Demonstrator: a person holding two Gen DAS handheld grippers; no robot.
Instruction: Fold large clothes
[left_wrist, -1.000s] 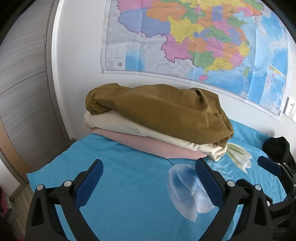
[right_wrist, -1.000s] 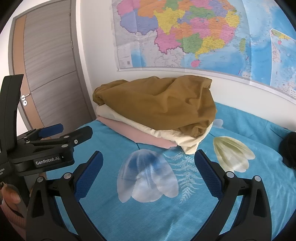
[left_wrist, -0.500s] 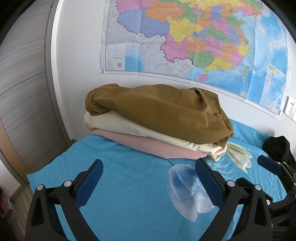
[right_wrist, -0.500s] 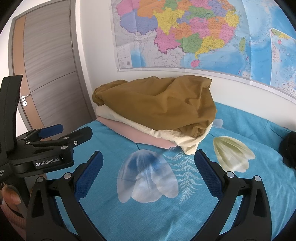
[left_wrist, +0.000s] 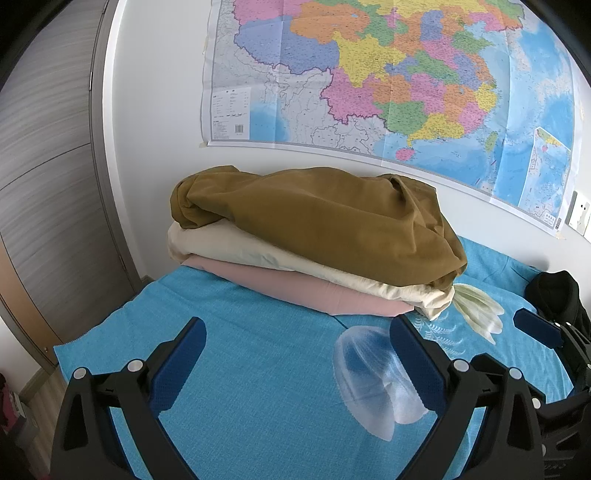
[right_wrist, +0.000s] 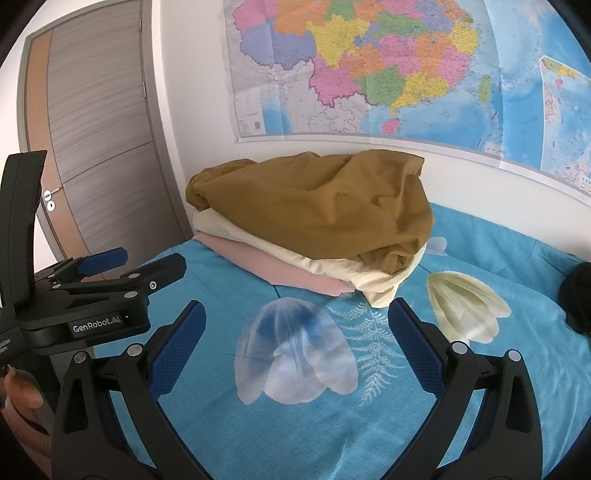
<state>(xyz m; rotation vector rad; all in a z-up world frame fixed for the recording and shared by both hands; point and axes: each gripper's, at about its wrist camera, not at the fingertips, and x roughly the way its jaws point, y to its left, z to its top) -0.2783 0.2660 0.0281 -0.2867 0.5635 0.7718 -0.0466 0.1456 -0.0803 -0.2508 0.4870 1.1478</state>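
— Far along with the folding?

— Hard to call from here. Three large pieces stacked on the blue bedspread (left_wrist: 258, 387), against the wall below the map (left_wrist: 388, 74): pink sheet (left_wrist: 295, 286) at the bottom, cream sheet (left_wrist: 236, 243) in the middle, brown garment (left_wrist: 325, 218) on top.

— Folded, all three?

— Pink and cream lying flat with fairly straight edges, so probably done. Brown one bunched and rumpled, with a loose lump at the end of the pile away from the door (right_wrist: 96, 129). Likely the piece left to do, or at least to tidy.

— And the tongs?

— Left gripper (left_wrist: 295, 347) spread wide, nothing between the blue pads, hovering over bare bedspread on the near side of the pile. Right gripper (right_wrist: 293, 328) the same: wide apart, empty, above the pale flower print (right_wrist: 295, 354) just in front of the pile. Neither touching any cloth.

— Anything else waiting?

— A black bundle (left_wrist: 554, 295) on the bedspread, well apart from the pile, on the side away from the door. Too dark and too far to the edge to tell whether clothing for folding or something else.

— So, the verdict?

— Either between pieces or close to the end. Plenty of open bedspread in front of the pile for spreading something out. Next, at a guess: pulling the brown garment down off the pile and laying it flat, or fetching the black bundle.
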